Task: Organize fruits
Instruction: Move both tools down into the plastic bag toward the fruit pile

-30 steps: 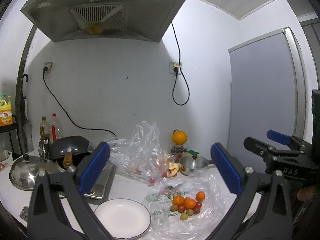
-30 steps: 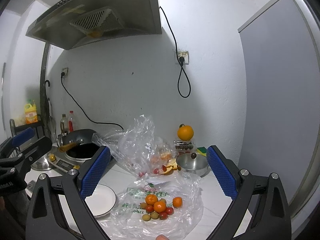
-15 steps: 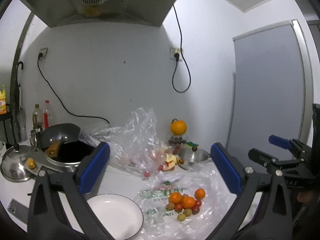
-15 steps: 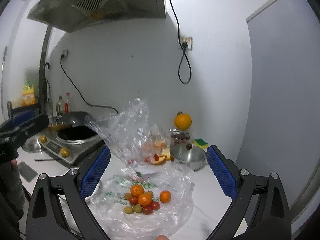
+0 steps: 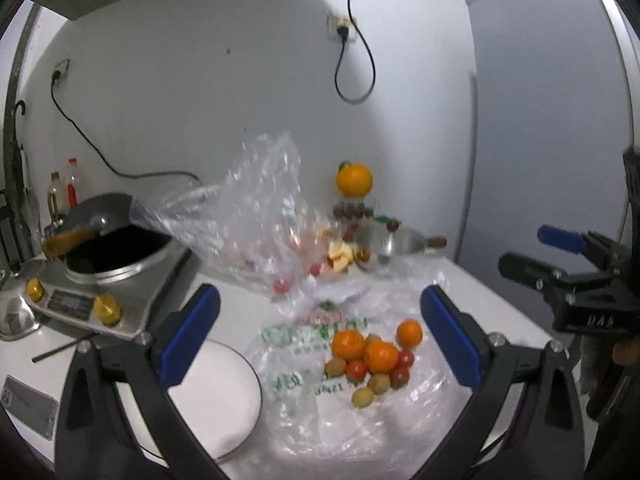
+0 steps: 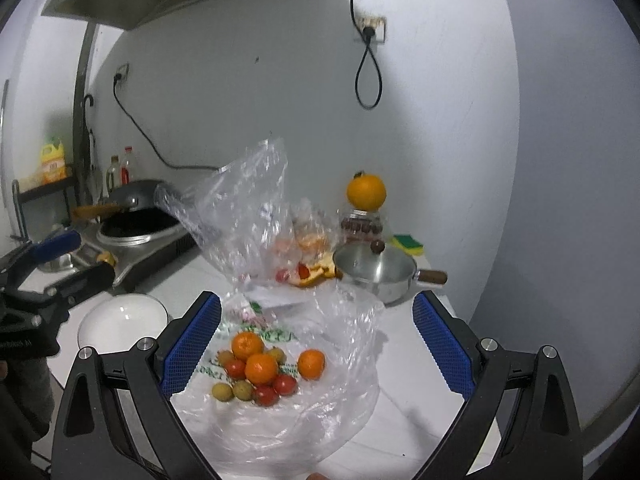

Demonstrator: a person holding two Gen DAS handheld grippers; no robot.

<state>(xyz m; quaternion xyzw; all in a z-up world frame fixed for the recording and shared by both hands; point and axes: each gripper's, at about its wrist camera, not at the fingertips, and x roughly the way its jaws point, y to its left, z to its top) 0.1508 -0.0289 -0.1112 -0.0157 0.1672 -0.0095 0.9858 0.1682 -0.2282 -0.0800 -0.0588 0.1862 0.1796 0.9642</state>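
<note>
— What can't you make out from where you stand?

— The fruit pile [image 6: 264,372] lies on a flattened plastic bag [image 6: 320,424], and the film glares, so the small greenish-brown ones stay unnamed to me. Behind it a second, crumpled bag [image 6: 248,220] stands up and blurs the peel and red bits inside. My left view is smeared with motion. The white plate [image 5: 224,396] is half hidden behind my left tongs' [image 5: 320,334] finger, and its near rim is cut off by the frame.

— And the tongs?

— Both pairs gape wide, empty. My right tongs [image 6: 316,344] hang above the pile; the left ones frame it too, apart from it.

— Where does the fruit sit, and how does it run?

— Towards the near edge of the worktop [image 6: 404,364], right of the plate. The pile stretches roughly left to right, one mandarin [image 6: 311,364] sitting slightly off at its right end. Beyond, near the back wall, a steel pan [image 6: 376,276] points its handle right, and a big orange [image 6: 366,192] tops a jar.
</note>
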